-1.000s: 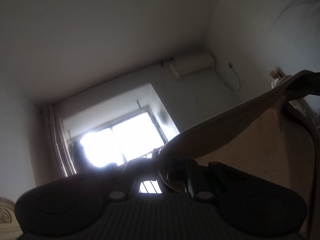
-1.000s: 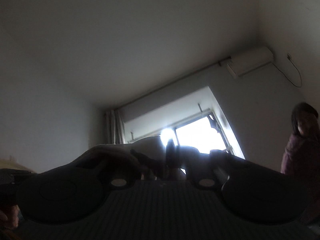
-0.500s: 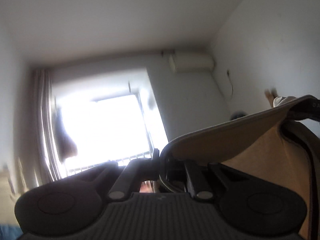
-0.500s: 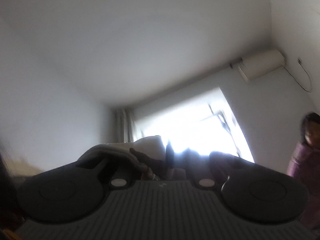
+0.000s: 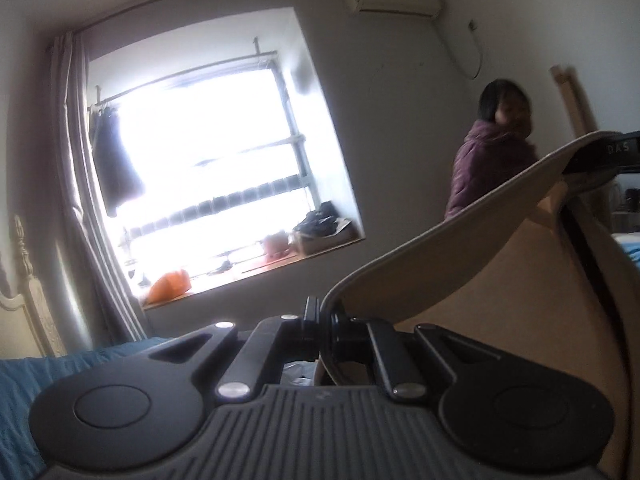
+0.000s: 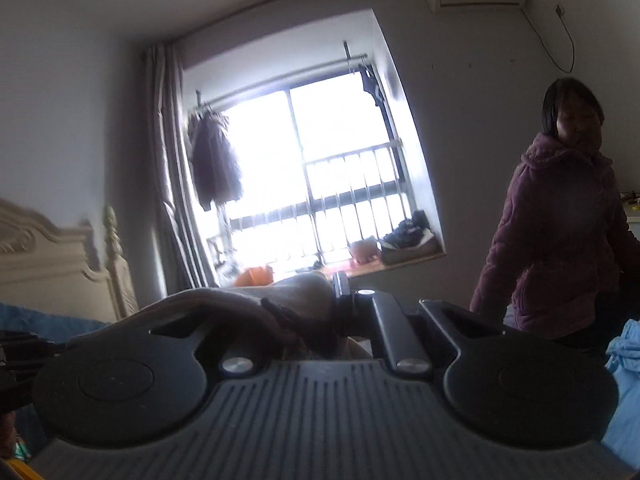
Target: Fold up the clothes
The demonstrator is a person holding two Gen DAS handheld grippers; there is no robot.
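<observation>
A: What is each claw doing?

B: The left claw [image 5: 322, 330] is pinched on the edge of the beige garment [image 5: 500, 280], which stretches taut up and right from it to the other claw. The right claw [image 6: 336, 300] is pinched on the same cloth.

A: How will it handle?

B: Soft and light, I'd judge, with a firmer hem, so hold the 2 corners. Beyond lie the blue bed [image 5: 24, 376], then the window [image 5: 208, 168].
</observation>
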